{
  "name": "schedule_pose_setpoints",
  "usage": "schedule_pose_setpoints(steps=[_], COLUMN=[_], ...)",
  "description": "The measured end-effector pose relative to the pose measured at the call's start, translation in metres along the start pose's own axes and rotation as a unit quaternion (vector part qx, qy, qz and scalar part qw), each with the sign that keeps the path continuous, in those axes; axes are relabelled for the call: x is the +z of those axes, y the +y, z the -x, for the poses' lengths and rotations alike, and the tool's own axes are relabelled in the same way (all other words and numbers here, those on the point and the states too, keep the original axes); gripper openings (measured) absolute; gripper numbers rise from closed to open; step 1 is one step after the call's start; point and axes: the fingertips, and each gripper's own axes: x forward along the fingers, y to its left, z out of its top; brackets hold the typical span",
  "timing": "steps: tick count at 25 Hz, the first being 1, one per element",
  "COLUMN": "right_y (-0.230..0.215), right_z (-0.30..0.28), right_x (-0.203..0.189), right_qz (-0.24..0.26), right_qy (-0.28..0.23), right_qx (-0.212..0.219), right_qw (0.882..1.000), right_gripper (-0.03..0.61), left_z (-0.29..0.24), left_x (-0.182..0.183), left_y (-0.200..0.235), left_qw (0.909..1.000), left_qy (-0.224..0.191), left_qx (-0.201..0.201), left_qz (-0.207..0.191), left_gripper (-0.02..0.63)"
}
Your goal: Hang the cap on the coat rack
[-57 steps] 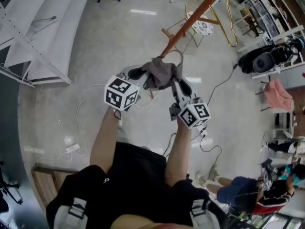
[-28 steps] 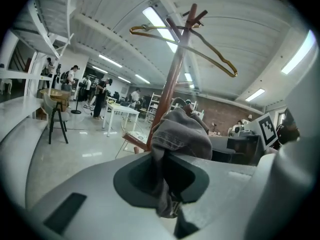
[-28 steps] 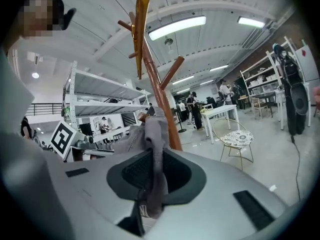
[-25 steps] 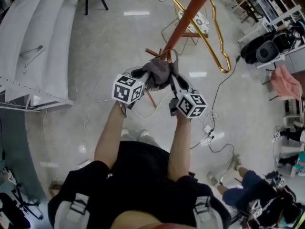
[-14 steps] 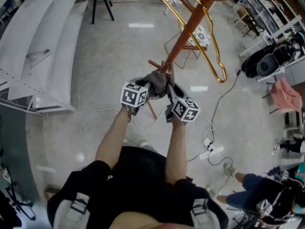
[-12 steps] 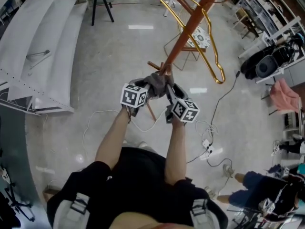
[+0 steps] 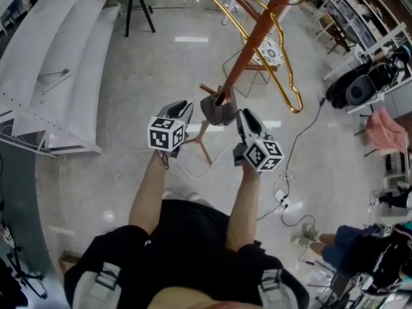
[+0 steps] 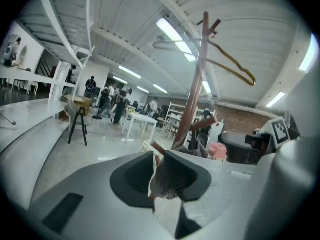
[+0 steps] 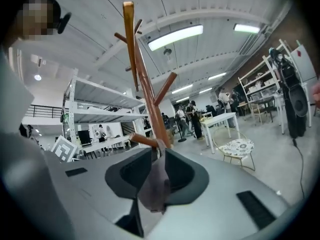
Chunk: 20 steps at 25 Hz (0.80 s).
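Cap [image 7: 219, 110] is sitting over a low peg [image 7: 209, 87] of the rack [image 7: 257, 34], with the left hand-held gripper [image 7: 185, 107] and right hand-held gripper [image 7: 241, 116] each pinching its fabric. Backing away while clamped is risking dragging it off the peg.

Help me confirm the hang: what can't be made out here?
- Head view: the cap covers whichever peg carries it, so its seating is hidden.
- Head view: the coat rack top is cut off by the upper edge.
- Right gripper view: most of the cap sits behind the right claw.
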Motion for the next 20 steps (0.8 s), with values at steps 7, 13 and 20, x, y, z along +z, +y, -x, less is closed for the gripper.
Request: schedule_pose_setpoints(steps=[7,13,20], right_y=[0.028,0.026,0.017], right_z=[0.008,0.005,0.009], right_x=[0.049,0.051,0.045], right_qz=[0.060,0.096,0.094], right_qy=[-0.058,-0.040,-0.030], right_qx=[0.015,-0.013,-0.024], right_qw=[0.996,0.995,0.995], right_gripper=[-0.002,-0.002,-0.005], left_z=[0.031,0.025,0.017], left_x=[0.077,0.084,0.083], left_y=[-0.053,-0.071,-0.074], left_qw=[0.9881,0.9875,0.9884], left_qy=[-0.125,-0.121,-0.117], left_qx=[-0.086,-0.085,-0.080], left_qz=[-0.024,-0.054,-0.055], left_gripper=[-0.002,-0.002,-0.002])
